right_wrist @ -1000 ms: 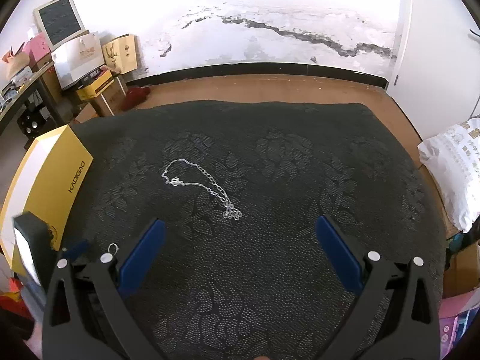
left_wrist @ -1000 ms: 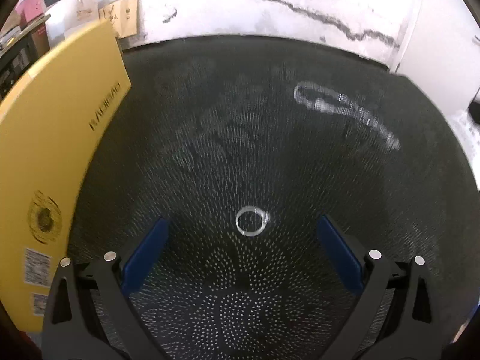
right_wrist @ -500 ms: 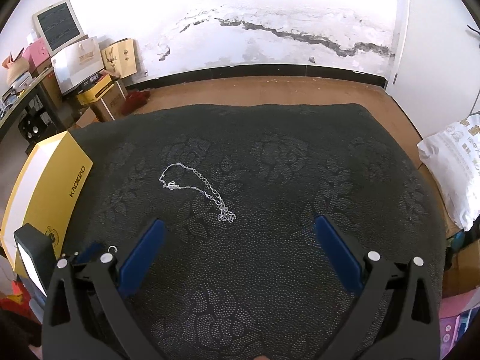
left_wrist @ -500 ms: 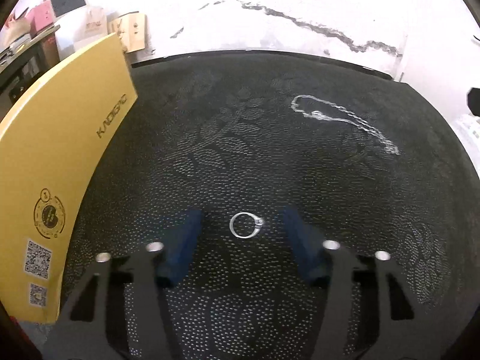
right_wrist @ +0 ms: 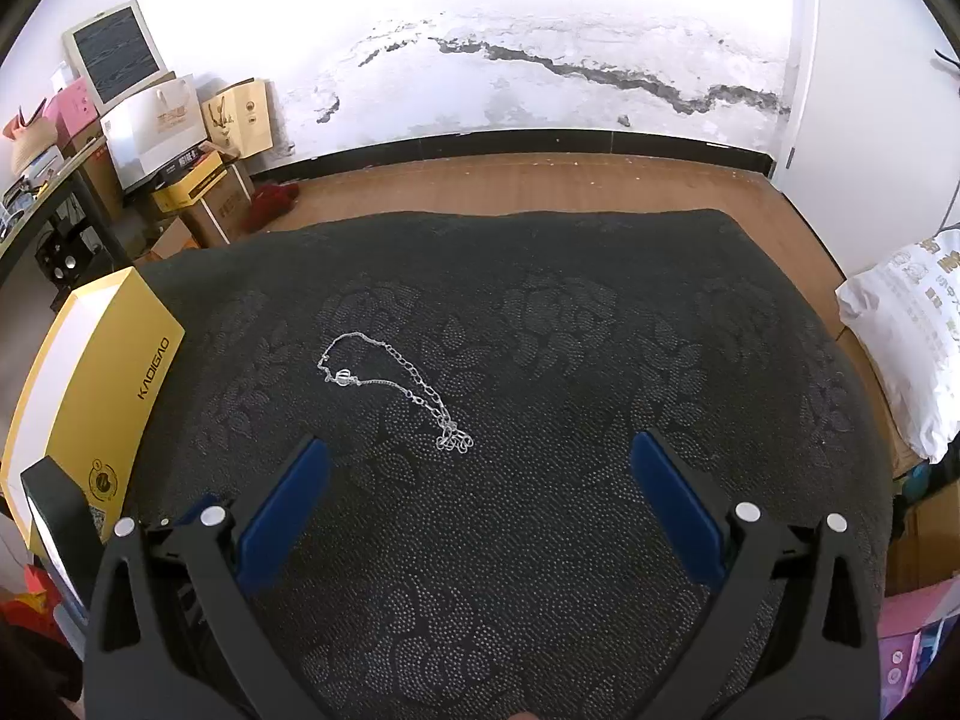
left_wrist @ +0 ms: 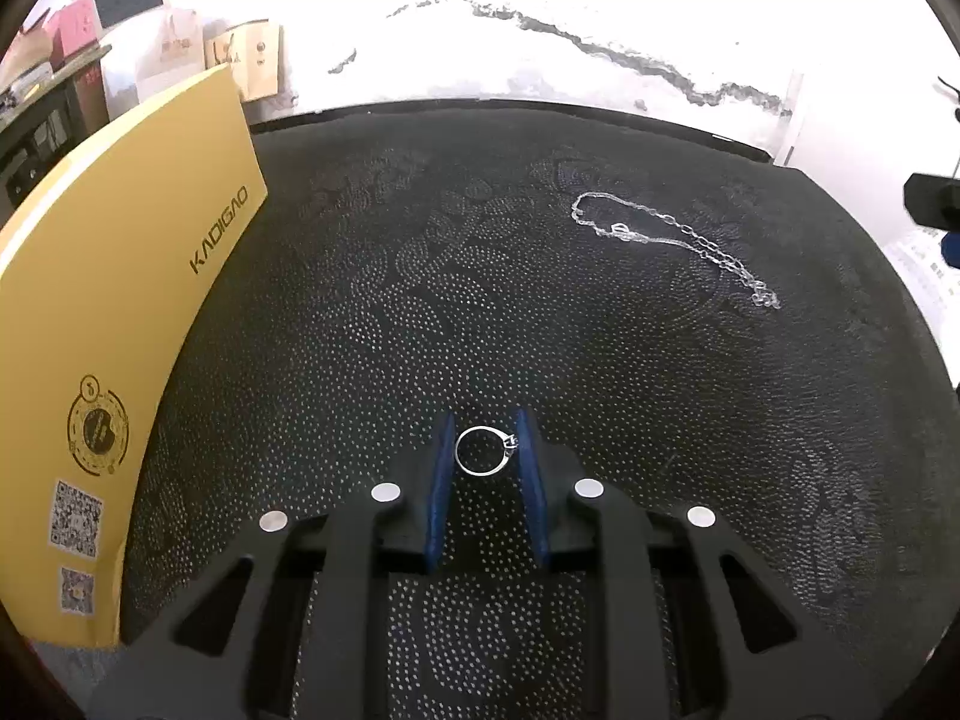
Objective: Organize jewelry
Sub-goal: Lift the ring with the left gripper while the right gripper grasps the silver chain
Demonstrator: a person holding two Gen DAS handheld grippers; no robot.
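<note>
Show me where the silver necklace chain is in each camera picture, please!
Left wrist view: the necklace chain lies at the upper right on the dark patterned cloth, far beyond the claw.
Right wrist view: the necklace chain lies left of centre on the cloth, just ahead of the open claw.
Shared landmark: the yellow box at the left edge of both pictures.
</note>
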